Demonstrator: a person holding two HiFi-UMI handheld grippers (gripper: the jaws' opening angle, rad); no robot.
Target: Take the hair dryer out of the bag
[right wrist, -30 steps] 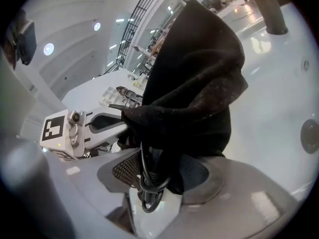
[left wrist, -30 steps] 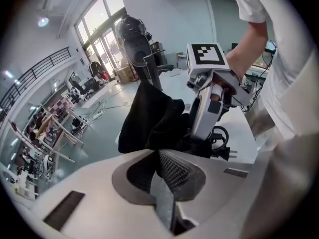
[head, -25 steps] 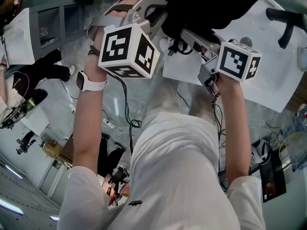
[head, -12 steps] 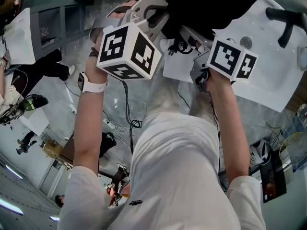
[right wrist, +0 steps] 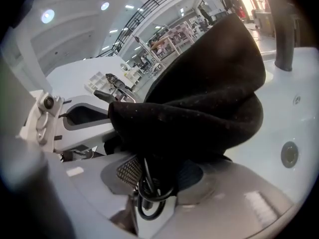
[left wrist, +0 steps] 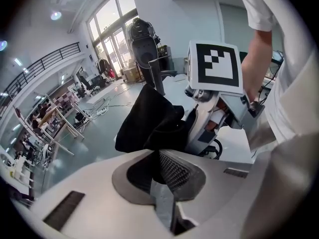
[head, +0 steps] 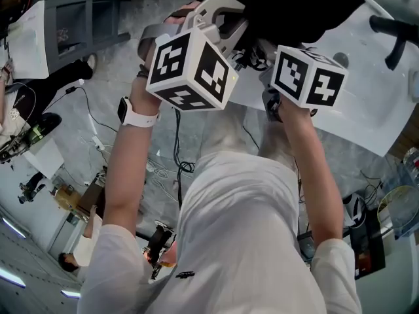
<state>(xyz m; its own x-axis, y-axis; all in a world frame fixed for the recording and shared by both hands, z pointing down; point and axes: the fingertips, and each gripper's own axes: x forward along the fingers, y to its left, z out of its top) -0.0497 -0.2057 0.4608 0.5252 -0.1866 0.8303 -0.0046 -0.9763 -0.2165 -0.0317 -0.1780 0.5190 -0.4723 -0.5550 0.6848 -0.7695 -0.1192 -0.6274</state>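
A black cloth bag (head: 294,5) hangs over the white table's edge, held up between my two grippers. My left gripper (left wrist: 160,167) is shut on a fold of the bag (left wrist: 149,128), and in the head view its marker cube (head: 190,69) sits just left of the bag. My right gripper (right wrist: 159,178) is under the bag (right wrist: 199,98). Its jaws are closing, with a looped black cord (right wrist: 148,200) hanging from the bag's mouth between the pads (right wrist: 130,171); the pads stand apart from the cord. The hair dryer itself is hidden inside the bag.
The white table (head: 366,77) carries a black upright post (head: 393,31) and a round metal disc (right wrist: 289,153). Cables (head: 177,165) trail on the grey floor below. An office chair (left wrist: 144,49) stands beyond the bag in the left gripper view.
The right gripper has shifted left and closer under the bag, and its cube has rolled. The left gripper has rolled slightly while keeping its hold on the bag.
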